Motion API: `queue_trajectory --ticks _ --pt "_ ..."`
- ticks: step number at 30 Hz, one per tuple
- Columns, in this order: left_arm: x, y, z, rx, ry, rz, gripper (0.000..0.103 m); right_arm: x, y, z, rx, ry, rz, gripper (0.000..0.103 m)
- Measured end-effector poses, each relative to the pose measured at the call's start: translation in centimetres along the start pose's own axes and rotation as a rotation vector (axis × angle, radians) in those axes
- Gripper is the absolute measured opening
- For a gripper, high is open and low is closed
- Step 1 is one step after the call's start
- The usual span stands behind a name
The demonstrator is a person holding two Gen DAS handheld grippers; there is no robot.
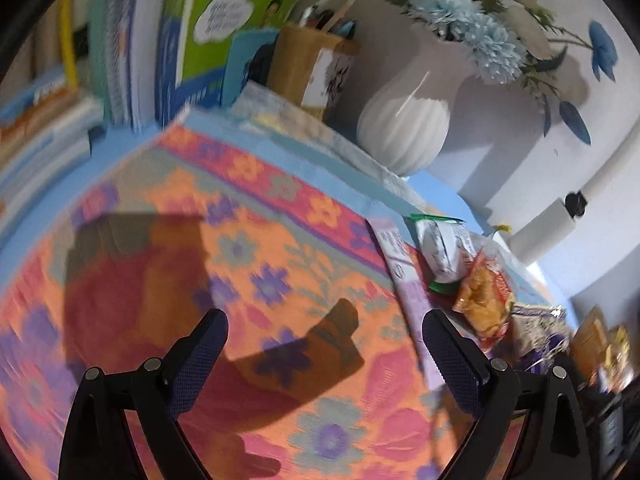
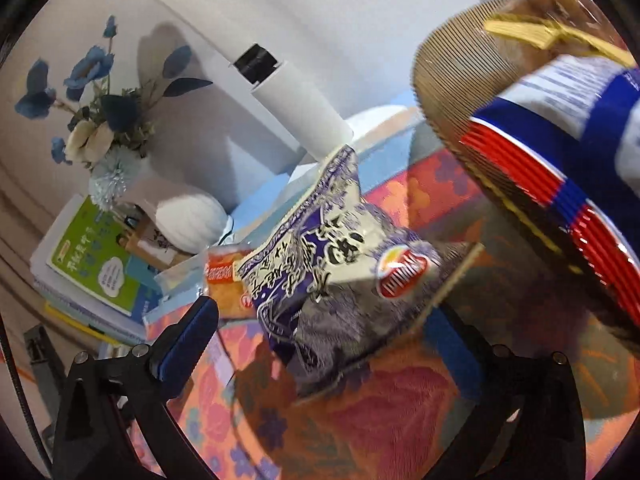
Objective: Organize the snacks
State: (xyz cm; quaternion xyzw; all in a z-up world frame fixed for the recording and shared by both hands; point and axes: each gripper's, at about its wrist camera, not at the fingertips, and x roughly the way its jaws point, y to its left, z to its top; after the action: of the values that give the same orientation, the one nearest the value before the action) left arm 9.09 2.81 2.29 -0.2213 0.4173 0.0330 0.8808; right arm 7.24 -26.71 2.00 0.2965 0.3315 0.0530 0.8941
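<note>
Reaching for the next packet looks like the step in hand: the right tool [image 2: 320, 344] has its fingers spread wide, and a purple-and-white snack bag [image 2: 320, 248] stands between them, propped up on the flowered cloth [image 2: 400, 412] of the tabletop — whether either pad touches the bag I cannot tell, though nothing looks pinched. Just behind that bag lies an orange snack packet [image 2: 226, 280]. A ribbed, round container [image 2: 520, 152] with red and blue bands fills the upper right of the right wrist view, very near the lens; a yellow-trimmed wrapper [image 2: 560, 32] shows above its rim, so it seems to hold snacks already, but how many is hidden. The left tool [image 1: 324, 352] hangs over bare cloth with its fingers spread too, gripping nothing. From its side the waiting snacks line the cloth's right edge: a long pale-purple packet [image 1: 404, 280], a white pack with green trim [image 1: 440, 252], the orange packet [image 1: 484, 300] and the purple-and-white bag [image 1: 536, 332]. I judge the sorting partly done, with several packets left on the tabletop. The next move calls for closing the right tool on the bag's crinkled body — gently, since a puffed bag gives — then lifting it clear of the orange packet and over the container's rim. A white vase [image 1: 404, 132] of blue flowers stands well apart at the back.
</note>
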Motion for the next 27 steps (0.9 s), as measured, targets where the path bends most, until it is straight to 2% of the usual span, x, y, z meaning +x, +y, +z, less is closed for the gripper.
queue_trajectory --ticks 1,3,5,9,10,14,27 --pt "0.4 -0.1 -0.6 -0.028 -0.004 -0.004 0.097 -0.1 0.2 -0.4 -0.03 -0.015 -0.003 0.103" --pt "0.8 -0.5 -1.4 -0.037 -0.04 0.037 0.097 -0.2 0.1 -0.4 -0.028 -0.012 0.011 0.103" --pt "1.3 -1.9 -2.3 0.024 -0.088 0.116 0.099 -0.3 -0.2 -0.3 -0.012 -0.018 0.029 0.103" --pt "3.3 -5.0 -3.0 0.185 -0.026 0.304 0.103 -0.2 0.0 -0.3 -0.024 -0.017 0.017 0.103" --pt "3.4 -5.5 -3.0 0.202 -0.031 0.321 0.103 -0.2 0.0 -0.3 -0.026 -0.017 0.016 0.103" --pt "3.4 -5.3 -2.8 0.172 -0.029 0.284 0.103 -0.2 -0.1 -0.4 -0.023 -0.019 0.021 0.103" --pt "3.2 -4.9 -3.0 0.182 -0.029 0.297 0.103 -0.3 -0.1 -0.4 -0.025 -0.019 0.018 0.103"
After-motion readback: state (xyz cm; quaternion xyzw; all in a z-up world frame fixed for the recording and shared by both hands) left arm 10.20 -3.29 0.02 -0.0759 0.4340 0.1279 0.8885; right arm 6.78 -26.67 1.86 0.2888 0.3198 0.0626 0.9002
